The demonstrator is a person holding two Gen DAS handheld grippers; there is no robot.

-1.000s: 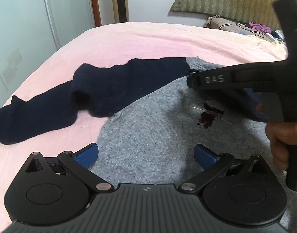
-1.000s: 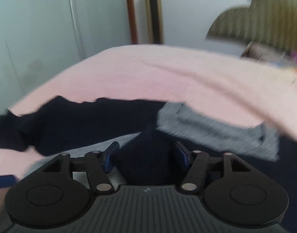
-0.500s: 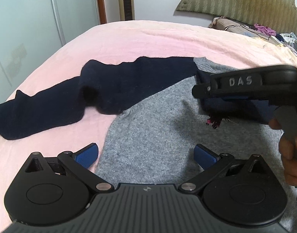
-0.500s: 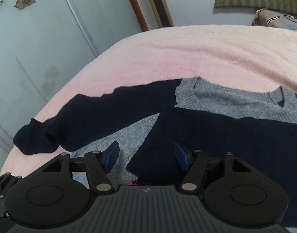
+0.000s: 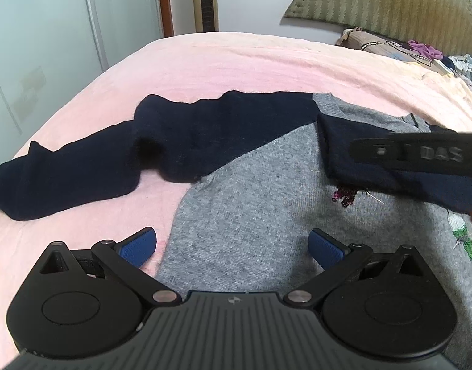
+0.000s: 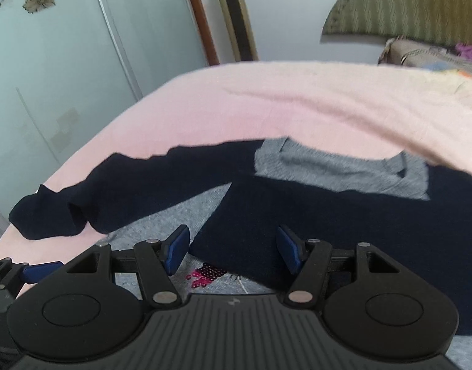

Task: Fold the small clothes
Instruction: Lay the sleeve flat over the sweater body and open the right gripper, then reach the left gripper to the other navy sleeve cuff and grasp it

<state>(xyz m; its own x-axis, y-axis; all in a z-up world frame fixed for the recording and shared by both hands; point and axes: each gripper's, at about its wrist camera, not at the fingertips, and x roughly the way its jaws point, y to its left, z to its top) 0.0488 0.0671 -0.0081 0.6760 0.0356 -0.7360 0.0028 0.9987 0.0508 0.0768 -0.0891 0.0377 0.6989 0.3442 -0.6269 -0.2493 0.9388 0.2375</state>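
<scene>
- Since a second ago, the sweater's (image 5: 267, 215) right navy sleeve (image 6: 344, 215) has been carried across the grey chest and now lies flat over it, just below the grey collar (image 6: 344, 166), partly covering the sequin patch (image 6: 208, 274).
- Both blue pads of the right tool (image 6: 233, 251) stand apart with the sleeve's cuff end lying between them; neither pad presses the cloth, so the tool looks open and the sleeve released.
- My reading: the first sleeve fold is done.
- Its other navy sleeve (image 5: 143, 154) stretches unfolded toward the left edge of the bed (image 5: 236, 61), cuff nearest that edge.
- Over the sweater's lower left side, near its hem edge, the left tool (image 5: 233, 245) hovers with pads spread wide and nothing between them.
- Next, that outstretched sleeve likely needs the same fold inward before the body is halved.
- Beyond the garment lies bare pink bedspread, with a pile of clothes (image 5: 421, 52) at the far right corner by the headboard (image 5: 390, 3).
</scene>
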